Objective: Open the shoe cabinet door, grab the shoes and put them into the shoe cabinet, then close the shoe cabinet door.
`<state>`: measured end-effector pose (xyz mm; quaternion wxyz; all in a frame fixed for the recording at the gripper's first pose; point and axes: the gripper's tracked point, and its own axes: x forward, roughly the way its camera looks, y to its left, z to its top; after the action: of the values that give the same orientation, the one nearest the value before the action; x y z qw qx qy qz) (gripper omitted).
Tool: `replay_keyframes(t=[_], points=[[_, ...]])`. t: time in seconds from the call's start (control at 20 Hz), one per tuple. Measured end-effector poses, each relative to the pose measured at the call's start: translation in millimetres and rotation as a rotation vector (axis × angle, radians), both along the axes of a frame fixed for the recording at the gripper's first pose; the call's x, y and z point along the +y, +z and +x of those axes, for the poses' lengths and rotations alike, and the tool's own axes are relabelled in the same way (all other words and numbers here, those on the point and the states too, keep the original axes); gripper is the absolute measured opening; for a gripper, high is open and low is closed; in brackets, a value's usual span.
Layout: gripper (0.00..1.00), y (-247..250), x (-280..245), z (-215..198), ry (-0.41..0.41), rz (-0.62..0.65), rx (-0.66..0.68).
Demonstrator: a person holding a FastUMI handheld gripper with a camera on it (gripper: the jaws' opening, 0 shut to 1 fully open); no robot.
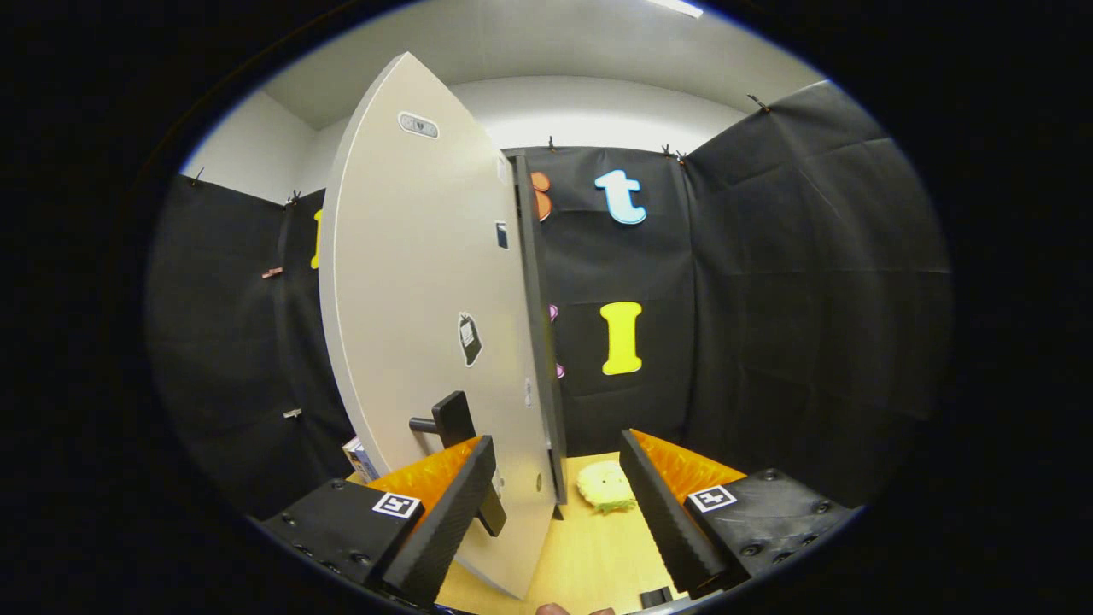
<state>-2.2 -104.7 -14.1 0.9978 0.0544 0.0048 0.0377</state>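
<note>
Spread wide, the gripper (555,504) points forward over a yellowish wooden surface (589,555), its two fingers well apart and pressing on nothing. The left finger (452,512) lies against or just in front of the lower part of the shoe cabinet door (427,325); whether it touches the panel cannot be told. The right finger (662,512) stands clear of the door, out over the wooden surface.

The door is a pale, flat panel swung open and seen nearly edge-on, so its dark edge (538,342) runs down the middle of the view. The cabinet body itself is hidden behind the panel, and its inside cannot be made out. A dark handle (457,427) juts from the lower part of the door just above the left fingertip; its lower end is partly covered by that finger. A small dark tag (469,338) hangs on the panel at mid height, and a small oval fitting (417,125) sits near the top.

Between the fingers and beyond them, just past the foot of the door, a pale yellow fluffy thing (606,489) lies on the wooden surface. It may be a shoe or slipper, but it is too small and soft in outline to be sure. To the left of the door, a corner of a small box (360,459) peeks out, mostly hidden by the panel and the left finger.

At the very bottom, between the finger bases, a sliver of the person's hand (564,610) is cut off. Black cloth (811,299) walls the booth all round, under a white ceiling (555,43).
</note>
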Motion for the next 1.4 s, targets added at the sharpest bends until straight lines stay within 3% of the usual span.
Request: replay_keyframes(t=[0.15,0.5,0.95,1.4], points=[[0.98,-2.5,39.0,3.8,0.045,0.016,-0.004],[0.98,-5.6,116.1,31.2,0.062,0.07,-0.026],[0.98,-40.2,193.9,70.0,0.006,-0.062,0.067],[0.98,-37.7,194.3,74.0,-0.015,-0.084,0.054]])
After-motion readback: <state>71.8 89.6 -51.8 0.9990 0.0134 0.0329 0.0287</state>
